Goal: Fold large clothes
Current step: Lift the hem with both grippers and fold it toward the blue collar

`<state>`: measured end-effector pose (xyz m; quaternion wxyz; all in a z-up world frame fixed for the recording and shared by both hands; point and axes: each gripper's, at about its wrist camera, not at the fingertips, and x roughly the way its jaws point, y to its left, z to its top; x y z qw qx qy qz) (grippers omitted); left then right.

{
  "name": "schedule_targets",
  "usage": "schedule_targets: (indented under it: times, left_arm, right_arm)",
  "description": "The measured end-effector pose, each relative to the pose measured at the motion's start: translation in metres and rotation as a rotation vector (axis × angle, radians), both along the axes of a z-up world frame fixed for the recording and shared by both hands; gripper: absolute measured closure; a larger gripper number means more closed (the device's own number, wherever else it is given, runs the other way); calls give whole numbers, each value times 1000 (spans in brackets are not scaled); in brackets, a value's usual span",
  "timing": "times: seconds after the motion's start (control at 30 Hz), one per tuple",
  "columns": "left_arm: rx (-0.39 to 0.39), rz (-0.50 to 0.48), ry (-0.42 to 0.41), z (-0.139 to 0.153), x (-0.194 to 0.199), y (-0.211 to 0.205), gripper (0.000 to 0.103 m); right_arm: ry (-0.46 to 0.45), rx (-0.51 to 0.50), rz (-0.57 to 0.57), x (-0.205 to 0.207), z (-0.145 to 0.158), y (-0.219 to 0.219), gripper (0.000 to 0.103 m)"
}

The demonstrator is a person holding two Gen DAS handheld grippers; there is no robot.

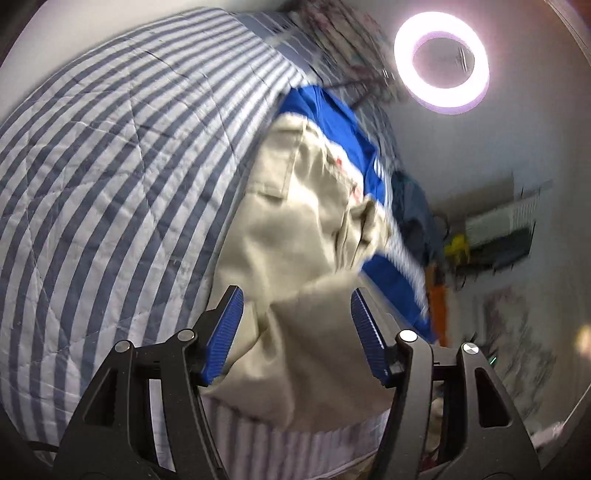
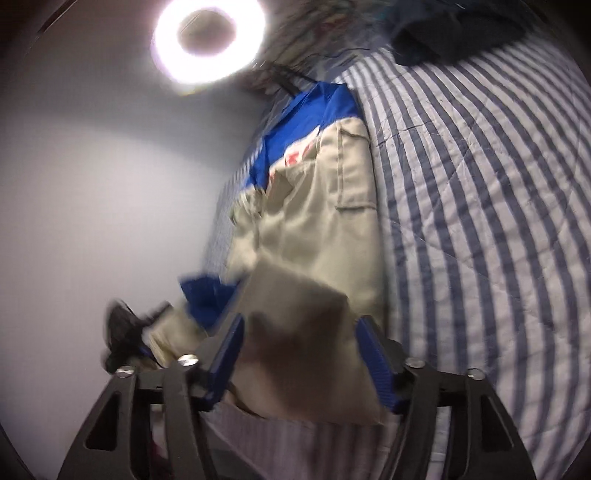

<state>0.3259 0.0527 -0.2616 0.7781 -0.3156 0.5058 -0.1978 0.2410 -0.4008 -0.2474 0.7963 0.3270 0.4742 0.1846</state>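
A large beige and blue garment [image 1: 295, 229] lies along the edge of a striped bed [image 1: 110, 184]. My left gripper [image 1: 297, 306] is open, its blue pads [image 1: 225, 332] either side of a beige fold of the garment. In the right wrist view the same garment [image 2: 325, 229] lies on the striped bed [image 2: 480, 221]. My right gripper [image 2: 301, 332] is open, with a beige flap between its pads [image 2: 376, 365]. The left gripper [image 2: 122, 339] shows blurred at the lower left by a beige sleeve end. Both views are motion-blurred.
A lit ring light [image 1: 441, 61] stands beyond the bed; it also shows in the right wrist view [image 2: 208, 40]. A dark garment [image 2: 454, 29] lies at the far end of the bed. A shelf with clutter [image 1: 495, 229] stands by the wall.
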Motion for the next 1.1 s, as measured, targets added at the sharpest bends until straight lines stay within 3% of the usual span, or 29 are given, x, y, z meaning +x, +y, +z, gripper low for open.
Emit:
schedule_targets:
  times: [0.1,0.2,0.47,0.53,0.6,0.7,0.8,0.93,1.03,1.1]
  left_arm:
    - [71,-83,1,-11,-7,-15,42]
    - [103,-155,22,-24,-9,-31,42]
    - [172,-185,15,-34,-4,-52,42]
    - [186,-203,8,-35,-5,-58,49]
    - [227,-212,5,-36,-6,-66,64]
    - [211,-217,12,-38,-6,-72,75]
    - [234,-228,-2,-36,-10,-81,82]
    - [228,-171,1,-29,-18,-78,89]
    - [210,-85,13,-18,-31,-66,91]
    - [255,-36,6,-16,-32,-60,91]
  right_arm:
    - [-3,-79,64,-10,-7,13,54]
    - [-12,-160,106,-18,-12,23,55]
    - [-7,-251,150,-10,-21,42,55]
    - [9,-266,167,-10,-28,46,55]
    - [23,-274,179,-9,-33,50,56]
    - [18,-303,181,-11,-30,52,73]
    - [-3,-320,196,-13,-25,56,81]
    - [7,-357,191,-16,-25,60,100]
    - [-7,-285,155,-21,-12,52,103]
    - [-22,-267,140,-25,-3,45,103]
